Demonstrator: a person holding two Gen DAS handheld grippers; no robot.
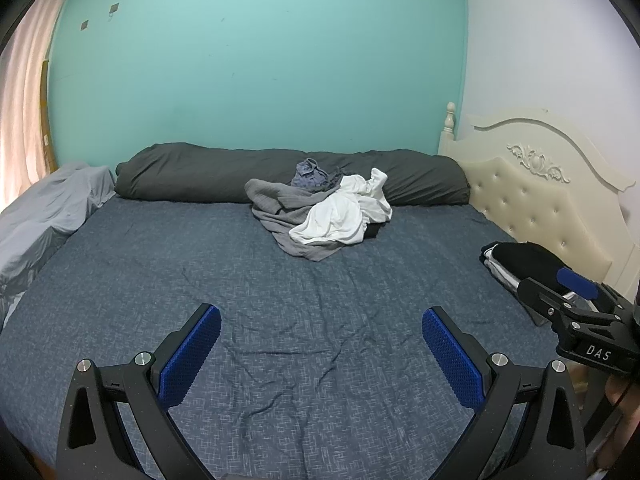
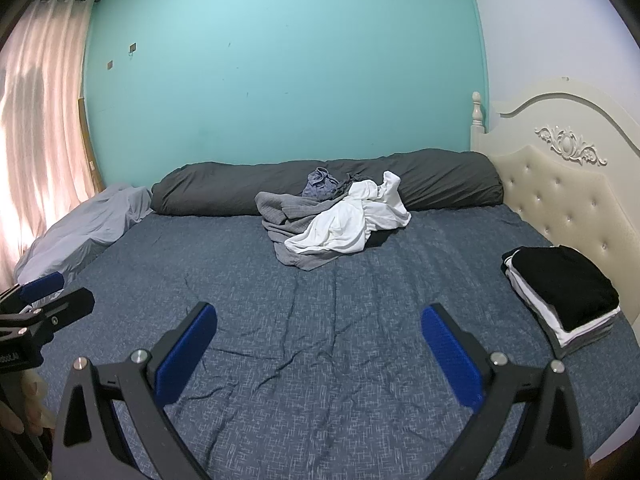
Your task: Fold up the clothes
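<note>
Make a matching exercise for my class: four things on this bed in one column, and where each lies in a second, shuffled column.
Things:
1. white garment
2. folded stack
3. dark bolster
4. light grey bedding

Places:
A. along the green wall
B. by the curtain, at the left edge
C. on top of the unfolded pile
D. beside the headboard, at the right

Pairs: 1-C, 2-D, 3-A, 4-B

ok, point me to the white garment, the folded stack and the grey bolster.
white garment [image 2: 340,228], right wrist view, middle of its crumpled cloth
folded stack [image 2: 568,284], right wrist view, black top layer
grey bolster [image 1: 192,172], left wrist view, its left half
</note>
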